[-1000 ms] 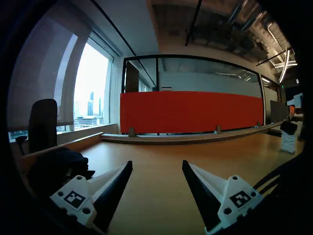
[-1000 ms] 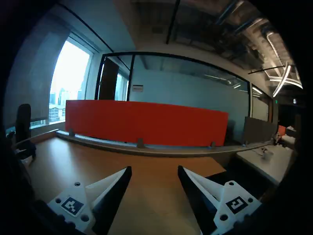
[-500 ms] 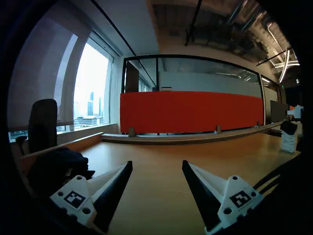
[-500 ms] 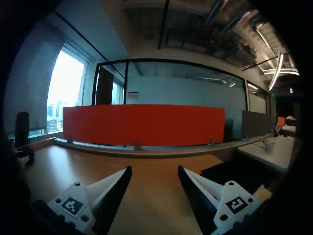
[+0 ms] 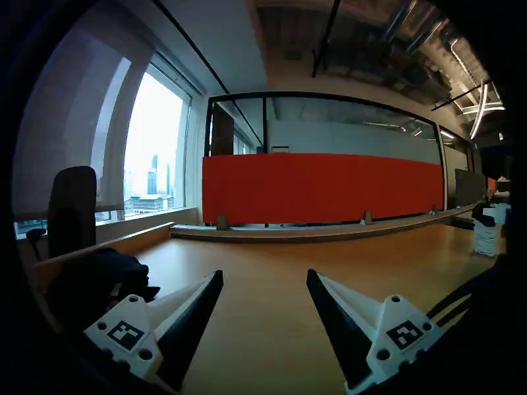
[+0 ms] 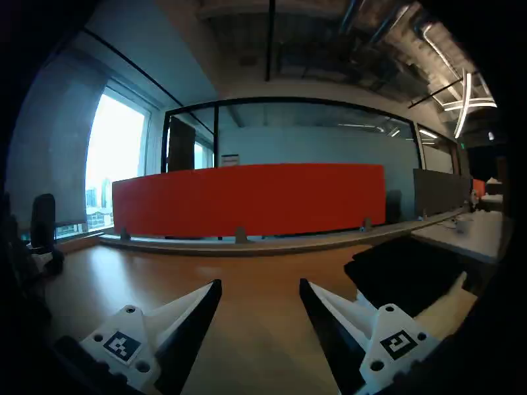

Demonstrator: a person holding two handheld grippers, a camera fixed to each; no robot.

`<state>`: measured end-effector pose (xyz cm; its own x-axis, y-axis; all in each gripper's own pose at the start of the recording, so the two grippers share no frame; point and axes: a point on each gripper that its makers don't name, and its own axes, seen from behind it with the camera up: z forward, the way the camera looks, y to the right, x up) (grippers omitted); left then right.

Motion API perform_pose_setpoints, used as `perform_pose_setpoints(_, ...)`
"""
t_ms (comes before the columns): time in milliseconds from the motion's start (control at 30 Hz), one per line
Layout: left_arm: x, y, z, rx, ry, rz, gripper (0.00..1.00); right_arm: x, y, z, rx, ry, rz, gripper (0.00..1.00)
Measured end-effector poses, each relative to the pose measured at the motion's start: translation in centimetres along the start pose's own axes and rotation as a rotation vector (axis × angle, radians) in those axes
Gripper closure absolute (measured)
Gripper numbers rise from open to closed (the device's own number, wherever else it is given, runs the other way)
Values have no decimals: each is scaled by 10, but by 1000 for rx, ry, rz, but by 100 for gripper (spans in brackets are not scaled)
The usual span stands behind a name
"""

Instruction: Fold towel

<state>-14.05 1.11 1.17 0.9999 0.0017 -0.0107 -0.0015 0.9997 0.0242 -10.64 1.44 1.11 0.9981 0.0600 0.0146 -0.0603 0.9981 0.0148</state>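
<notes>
Lying low on the counter (image 6: 197,270), a dark crumpled heap (image 6: 405,273) sits just to the right of the right gripper (image 6: 259,282). It is probably the towel, though the dim light hides its edges and long axis. That gripper looks the nearer one, and I judge it would have to swing right to reach the cloth. Its jaws are spread apart and empty, level over the wood. The left gripper (image 5: 264,272) hovers likewise, jaws released, pointing at a red divider (image 5: 323,187).
</notes>
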Motion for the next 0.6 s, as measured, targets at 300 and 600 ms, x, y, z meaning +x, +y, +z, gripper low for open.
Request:
perform_pose_setpoints(300,0,0,0,0,0,0,6,-17,11,0,-26,2,11,9)
perform_pose_setpoints(600,-1,1,0,0,0,0,6,-18,10,1,-33,5,10,9)
